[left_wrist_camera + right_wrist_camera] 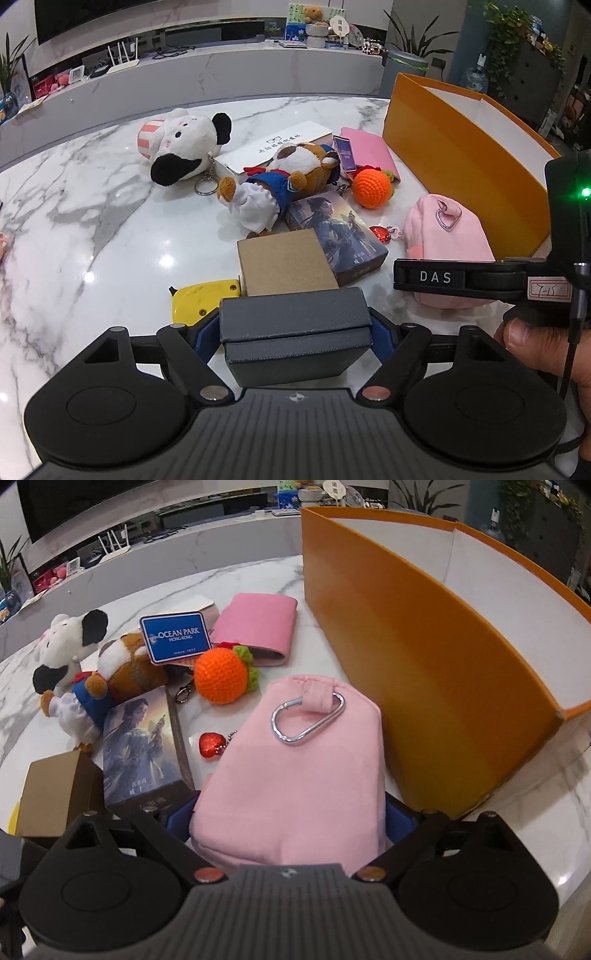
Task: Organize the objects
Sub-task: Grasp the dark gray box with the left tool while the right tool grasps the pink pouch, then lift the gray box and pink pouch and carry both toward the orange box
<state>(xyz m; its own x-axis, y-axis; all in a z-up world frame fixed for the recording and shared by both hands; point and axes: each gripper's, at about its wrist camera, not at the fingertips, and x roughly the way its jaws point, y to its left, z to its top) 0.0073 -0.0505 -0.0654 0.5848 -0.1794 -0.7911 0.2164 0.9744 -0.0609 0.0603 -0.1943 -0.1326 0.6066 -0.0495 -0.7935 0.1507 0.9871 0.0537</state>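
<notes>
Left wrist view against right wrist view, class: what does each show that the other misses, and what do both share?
Only the left wrist view shows the yellow tape measure and the grey box between the left tongs. Only the right shows the blue Ocean Park card. Both share the pink pouch, the orange crochet ball and the orange box.

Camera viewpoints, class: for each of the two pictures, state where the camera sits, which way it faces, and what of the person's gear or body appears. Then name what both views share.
Left wrist: on the left gripper, angled down at a grey box between its fingers; a thumb and the right gripper show.
Right wrist: on the right gripper, angled down at a pink pouch between its fingers.
Shared: pouch, orange box, crochet orange, marble table.
</notes>
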